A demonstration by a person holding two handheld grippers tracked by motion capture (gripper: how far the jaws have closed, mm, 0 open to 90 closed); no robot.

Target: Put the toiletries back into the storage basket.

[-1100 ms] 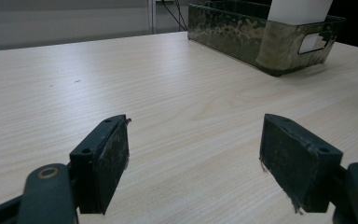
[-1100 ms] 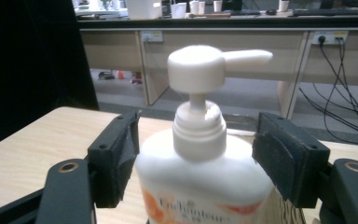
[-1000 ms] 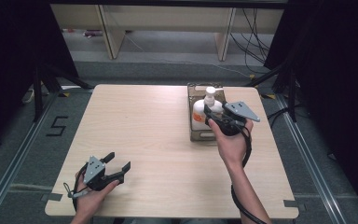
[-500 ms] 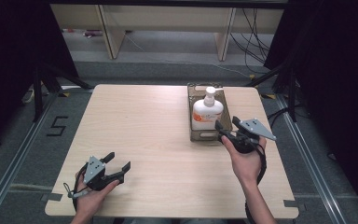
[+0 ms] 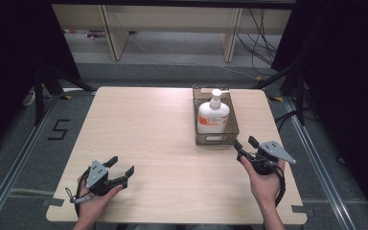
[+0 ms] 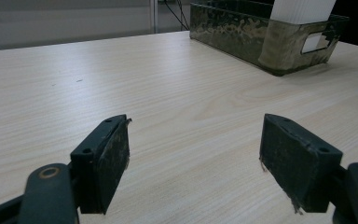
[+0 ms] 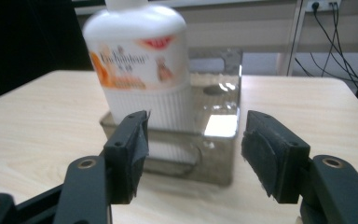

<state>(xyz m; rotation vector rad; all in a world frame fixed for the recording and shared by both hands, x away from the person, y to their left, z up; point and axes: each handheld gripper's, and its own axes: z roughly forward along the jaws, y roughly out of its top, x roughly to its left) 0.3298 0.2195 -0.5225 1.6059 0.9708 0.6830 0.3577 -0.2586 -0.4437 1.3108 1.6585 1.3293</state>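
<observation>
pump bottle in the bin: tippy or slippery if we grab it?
The pump bottle stands taller than the bin walls, so it probably tips if pushed up high. Its smooth plastic upper body looks slippery; the ribbed lower band should grip better.

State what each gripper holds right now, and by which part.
Nothing is held. The left gripper and the right gripper are both open and empty; the bottle stands untouched in the tray.
</observation>
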